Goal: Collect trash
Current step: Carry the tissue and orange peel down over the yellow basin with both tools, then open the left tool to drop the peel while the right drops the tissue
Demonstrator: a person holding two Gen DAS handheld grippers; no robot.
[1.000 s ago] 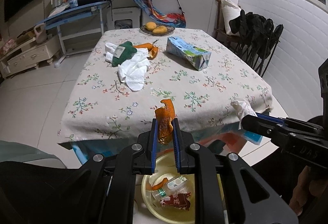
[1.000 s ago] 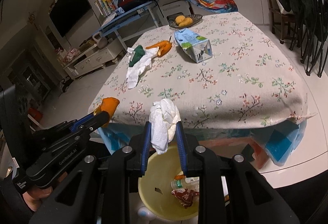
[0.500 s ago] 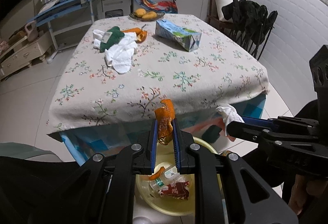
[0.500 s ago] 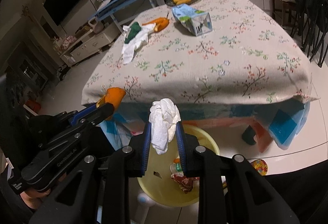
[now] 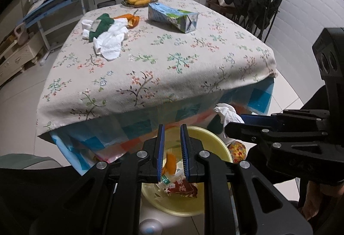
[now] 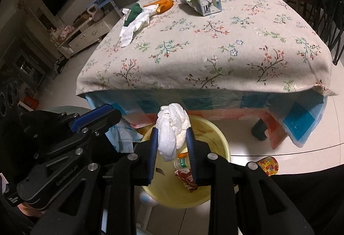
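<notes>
The left hand-held gripper [image 5: 172, 149] has been spread slightly and nothing is pinched any longer: the orange peel [image 5: 171, 163], clamped half a second ago, is seen blurred between the jaws, dropping into the yellow bin [image 5: 211, 139] below. One piece is thus judged delivered. The right hand-held gripper [image 6: 172, 144] is pressed onto a crumpled white tissue [image 6: 173, 127], held above the same bin. On the table [image 5: 150, 67], more tissues [image 5: 110, 45], peel and a carton [image 5: 173, 16] remain uncollected.

The tablecloth [image 6: 215, 45] is matt woven cloth. The bin [image 6: 221, 149] is glossy plastic, the tissue [image 6: 172, 131] crumpled paper, the floor [image 6: 301, 149] glossy.
</notes>
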